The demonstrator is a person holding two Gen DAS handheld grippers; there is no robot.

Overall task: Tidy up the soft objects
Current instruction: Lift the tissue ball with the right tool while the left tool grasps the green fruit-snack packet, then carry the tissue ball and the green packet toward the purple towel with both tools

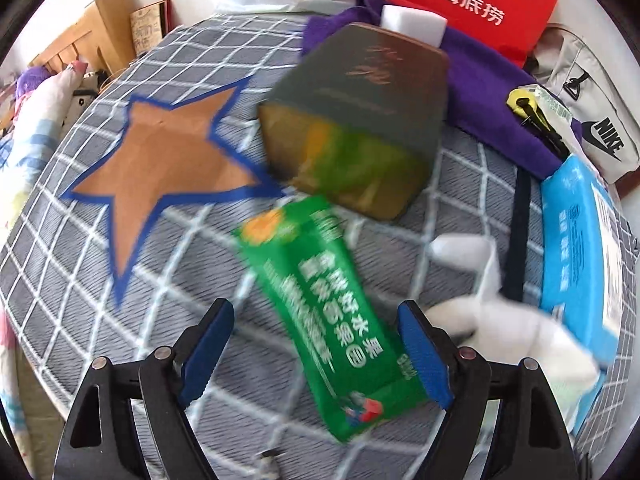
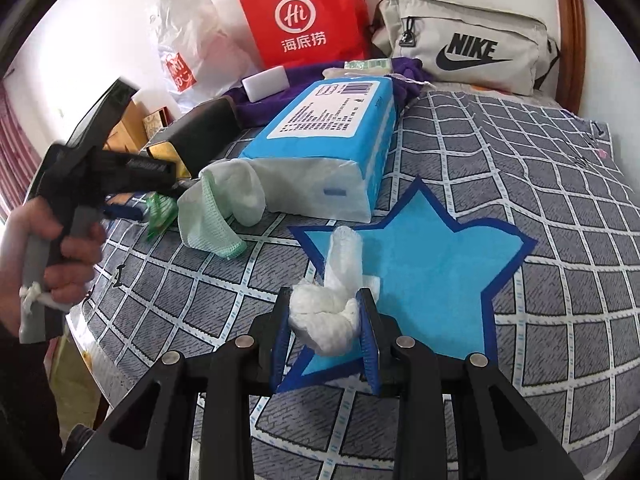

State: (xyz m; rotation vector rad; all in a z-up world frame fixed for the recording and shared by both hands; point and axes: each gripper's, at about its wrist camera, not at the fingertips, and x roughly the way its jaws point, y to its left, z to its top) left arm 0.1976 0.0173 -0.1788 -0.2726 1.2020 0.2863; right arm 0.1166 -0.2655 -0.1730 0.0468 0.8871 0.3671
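My left gripper (image 1: 318, 354) points down at the bed and stands open. A green snack packet (image 1: 316, 300) lies on the grey checked sheet (image 1: 192, 280) between its blue pads; it brushes the right pad, and the left pad is well clear of it. A brown paper star with a blue border (image 1: 168, 160) lies to the upper left. My right gripper (image 2: 326, 328) is shut on a white wad of tissue (image 2: 332, 304), held over a light blue star (image 2: 424, 276). In the right wrist view a hand (image 2: 60, 248) holds the left gripper at the far left.
A dark box with a gold end (image 1: 360, 128) is behind the packet. A blue tissue pack (image 2: 332, 132), a pale green mesh cloth (image 2: 212, 216), a purple towel (image 1: 480, 72) with a white block (image 2: 266, 82), a red bag (image 2: 304, 16) and a Nike pouch (image 2: 464, 56) crowd the back.
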